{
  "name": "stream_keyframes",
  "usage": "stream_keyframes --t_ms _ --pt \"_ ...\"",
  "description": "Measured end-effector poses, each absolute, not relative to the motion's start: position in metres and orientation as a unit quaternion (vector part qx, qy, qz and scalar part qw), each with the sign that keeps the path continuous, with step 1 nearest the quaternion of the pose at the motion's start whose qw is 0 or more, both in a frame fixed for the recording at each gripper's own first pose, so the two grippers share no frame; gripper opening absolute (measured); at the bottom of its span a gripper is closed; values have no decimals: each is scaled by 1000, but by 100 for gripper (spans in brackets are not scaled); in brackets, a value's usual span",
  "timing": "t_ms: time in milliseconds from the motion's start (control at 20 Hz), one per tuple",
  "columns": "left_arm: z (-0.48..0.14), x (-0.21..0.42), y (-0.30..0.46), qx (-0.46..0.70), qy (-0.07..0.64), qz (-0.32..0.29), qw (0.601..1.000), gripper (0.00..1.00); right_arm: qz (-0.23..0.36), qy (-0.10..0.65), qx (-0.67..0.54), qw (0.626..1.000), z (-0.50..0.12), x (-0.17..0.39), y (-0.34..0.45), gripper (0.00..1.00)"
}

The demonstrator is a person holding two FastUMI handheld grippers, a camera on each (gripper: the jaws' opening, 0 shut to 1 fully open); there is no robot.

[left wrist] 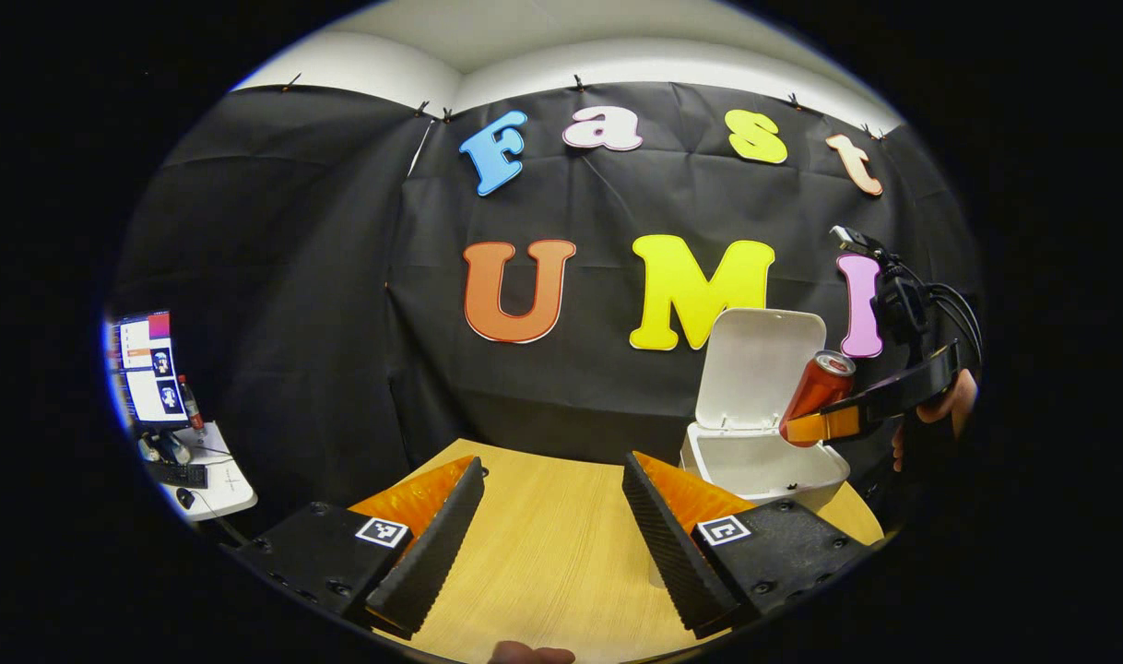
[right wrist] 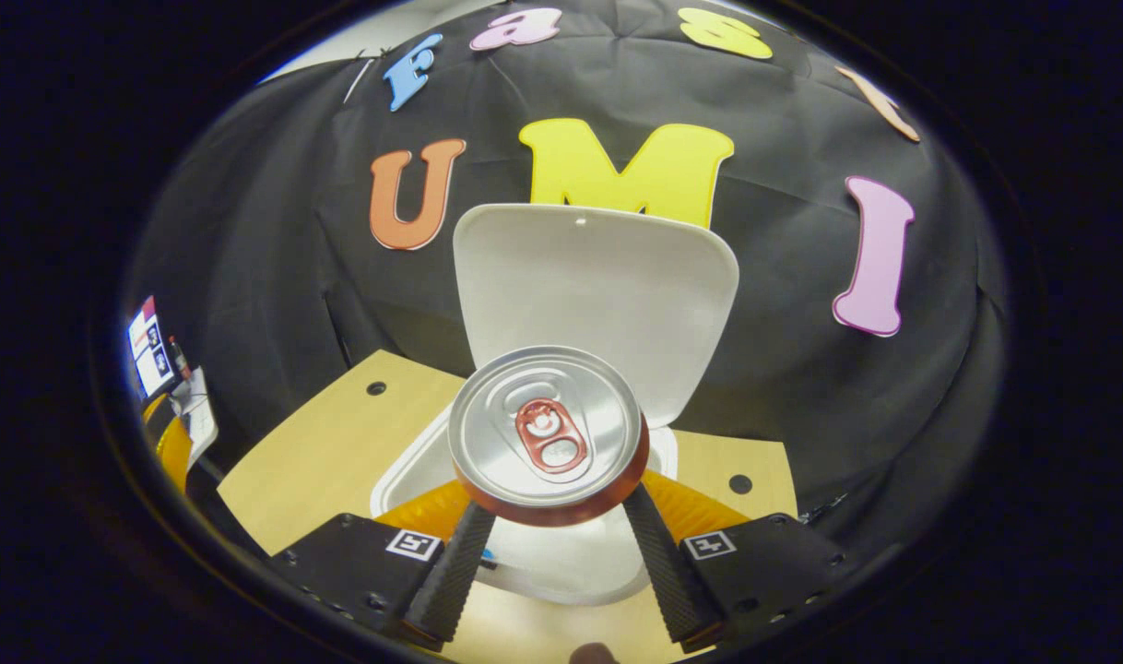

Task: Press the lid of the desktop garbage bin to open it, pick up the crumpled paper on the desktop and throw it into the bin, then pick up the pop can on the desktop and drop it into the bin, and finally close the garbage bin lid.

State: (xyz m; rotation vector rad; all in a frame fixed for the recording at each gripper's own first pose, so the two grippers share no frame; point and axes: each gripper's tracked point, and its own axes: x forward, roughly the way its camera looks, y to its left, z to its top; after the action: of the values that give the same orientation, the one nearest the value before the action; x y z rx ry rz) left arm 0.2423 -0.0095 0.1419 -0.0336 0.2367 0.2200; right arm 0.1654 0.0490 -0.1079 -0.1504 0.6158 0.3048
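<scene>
Can clamped in your right gripper, poised over the open bin.
You hold it just ahead of the raised lid so it can drop straight in; your left gripper waits apart over the table.

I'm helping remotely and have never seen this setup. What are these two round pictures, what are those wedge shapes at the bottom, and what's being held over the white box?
A person holds a two-finger gripper in each hand, and each gripper carries a camera looking along its own fingers. The wedges at the bottom are those fingers.

In the left gripper view, the left gripper is open over the wooden table with nothing between its fingers. Farther off you see the right gripper with the can by the bin.

In the right gripper view, the right gripper clamps the can, seen top-on, above the open bin. Its lid stands upright behind.
</scene>
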Motion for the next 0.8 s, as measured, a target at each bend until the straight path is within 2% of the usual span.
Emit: stream_keyframes --t_ms 500,600,650,800 --pt "138 243 -10 -12 128 110 986 98 132 312 -72 938 -121 187 46 82" --pt "137 245 -11 -11 130 109 986 98 120 306 -65 942 -115 192 44 89" --pt "137 244 -13 -10 129 107 986 98 116 302 -62 944 -115 195 42 98" --pt "136 248 -18 -12 131 103 986 98 108 293 -53 949 -109 195 36 96"
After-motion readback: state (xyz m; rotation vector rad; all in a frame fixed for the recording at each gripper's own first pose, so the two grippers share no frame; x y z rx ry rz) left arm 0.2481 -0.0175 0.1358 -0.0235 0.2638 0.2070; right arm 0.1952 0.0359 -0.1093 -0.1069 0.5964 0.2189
